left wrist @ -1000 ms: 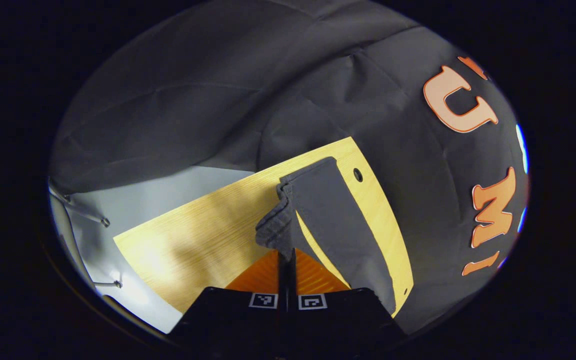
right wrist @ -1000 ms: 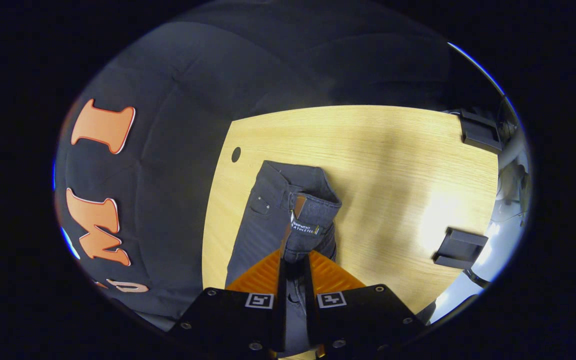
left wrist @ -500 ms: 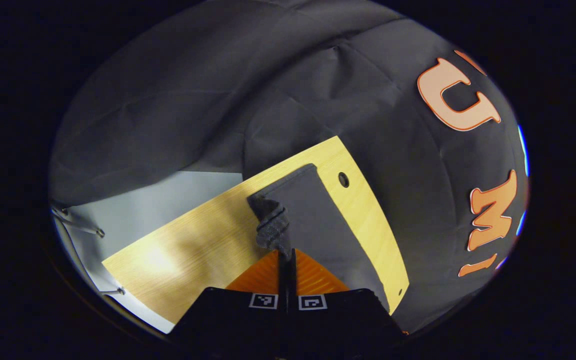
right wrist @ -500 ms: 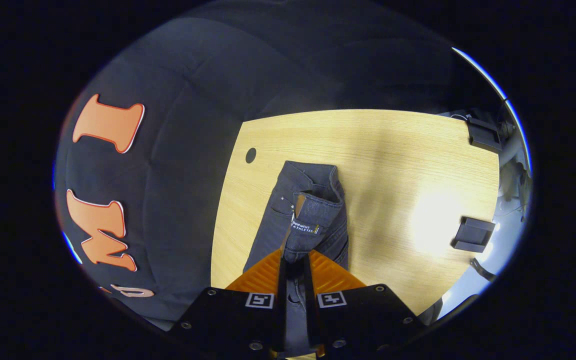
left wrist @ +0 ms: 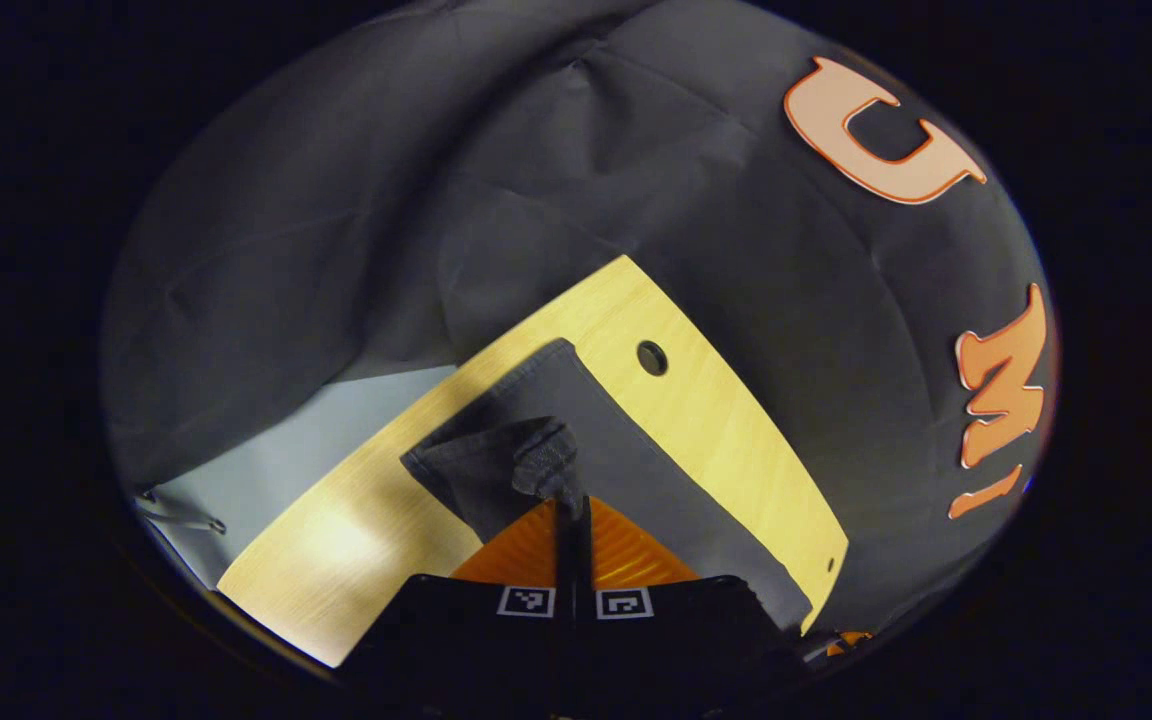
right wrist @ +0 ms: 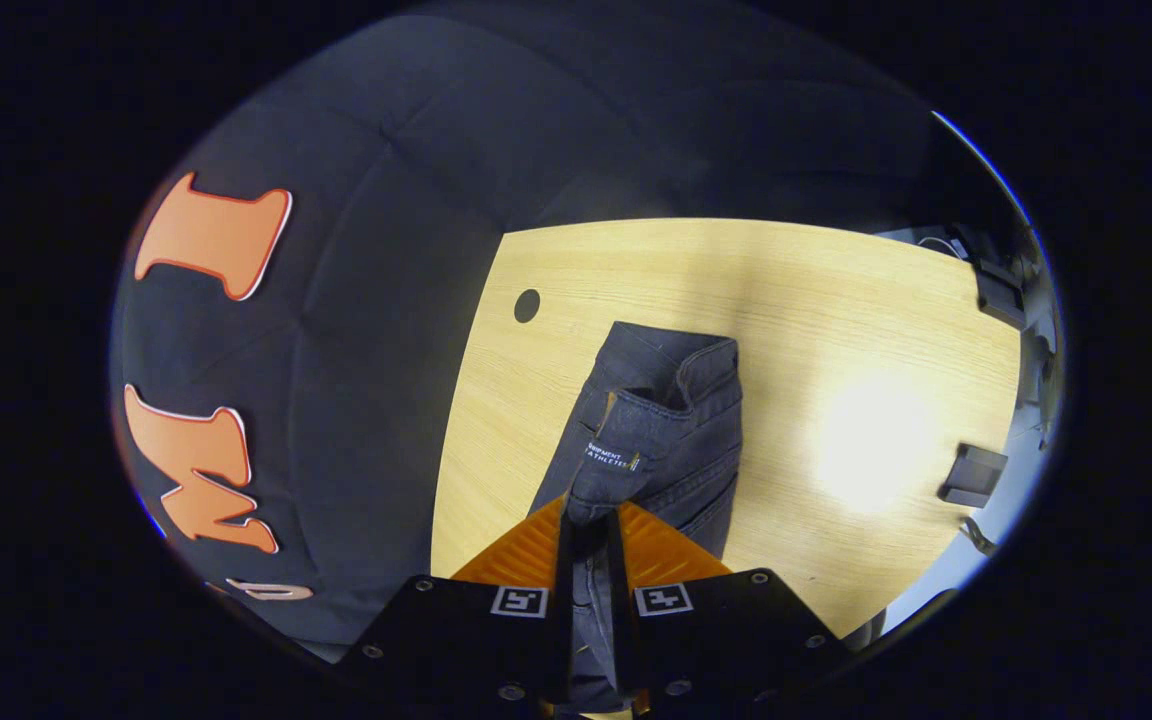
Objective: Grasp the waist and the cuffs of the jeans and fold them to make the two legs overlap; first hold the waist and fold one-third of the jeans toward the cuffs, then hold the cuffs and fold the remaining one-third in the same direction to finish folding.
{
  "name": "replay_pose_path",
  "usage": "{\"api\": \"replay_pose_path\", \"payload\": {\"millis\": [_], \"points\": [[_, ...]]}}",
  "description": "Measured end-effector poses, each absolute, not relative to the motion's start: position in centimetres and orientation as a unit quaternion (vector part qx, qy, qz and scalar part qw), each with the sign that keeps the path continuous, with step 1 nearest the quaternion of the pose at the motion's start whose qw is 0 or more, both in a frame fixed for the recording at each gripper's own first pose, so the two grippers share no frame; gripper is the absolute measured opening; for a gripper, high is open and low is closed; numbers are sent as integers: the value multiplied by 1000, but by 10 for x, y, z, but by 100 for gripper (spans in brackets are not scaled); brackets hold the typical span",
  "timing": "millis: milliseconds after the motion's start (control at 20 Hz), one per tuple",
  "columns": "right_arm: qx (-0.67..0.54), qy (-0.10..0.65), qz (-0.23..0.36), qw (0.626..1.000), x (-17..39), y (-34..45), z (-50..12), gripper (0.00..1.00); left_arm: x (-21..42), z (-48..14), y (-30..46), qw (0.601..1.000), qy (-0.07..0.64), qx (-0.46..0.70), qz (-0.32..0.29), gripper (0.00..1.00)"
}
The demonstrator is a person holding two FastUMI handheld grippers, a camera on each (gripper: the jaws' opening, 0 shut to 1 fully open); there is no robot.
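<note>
Dark grey jeans [left wrist: 626, 470] lie lengthwise on the wooden table [left wrist: 716, 400]. My left gripper [left wrist: 572, 500] is shut on a cuff [left wrist: 541, 462], which it holds up over the lower leg lying flat beneath. In the right gripper view the waist end of the jeans [right wrist: 666, 420] shows with a small label and pocket seams. My right gripper [right wrist: 588, 520] is shut on the waistband, and denim runs back between its fingers. The upper leg is draped over the lower one at both ends.
The table [right wrist: 836, 320] has a round cable hole [left wrist: 652, 357] near the jeans, also seen as a hole [right wrist: 527, 305] in the right gripper view. Black clamps [right wrist: 974, 475] sit on the far right edge. The booth's dark cloth wall [left wrist: 496, 180] closes in behind.
Both grippers have carried their ends across over the lower leg. The lifted leg has come down lower and spread out onto the other leg.
</note>
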State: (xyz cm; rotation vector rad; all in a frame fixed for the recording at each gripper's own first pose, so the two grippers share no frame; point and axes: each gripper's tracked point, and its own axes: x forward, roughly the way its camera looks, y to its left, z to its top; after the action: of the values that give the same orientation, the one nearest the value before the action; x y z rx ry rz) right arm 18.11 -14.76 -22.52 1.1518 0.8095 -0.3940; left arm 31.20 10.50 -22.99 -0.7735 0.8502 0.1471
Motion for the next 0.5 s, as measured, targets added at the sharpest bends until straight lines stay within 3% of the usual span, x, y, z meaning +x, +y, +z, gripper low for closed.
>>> {"api": "replay_pose_path", "payload": {"millis": [500], "points": [[532, 403, -180, 722, 278, -156, -278, 18, 380, -269, 109, 826, 454, -316, 109, 1]]}}
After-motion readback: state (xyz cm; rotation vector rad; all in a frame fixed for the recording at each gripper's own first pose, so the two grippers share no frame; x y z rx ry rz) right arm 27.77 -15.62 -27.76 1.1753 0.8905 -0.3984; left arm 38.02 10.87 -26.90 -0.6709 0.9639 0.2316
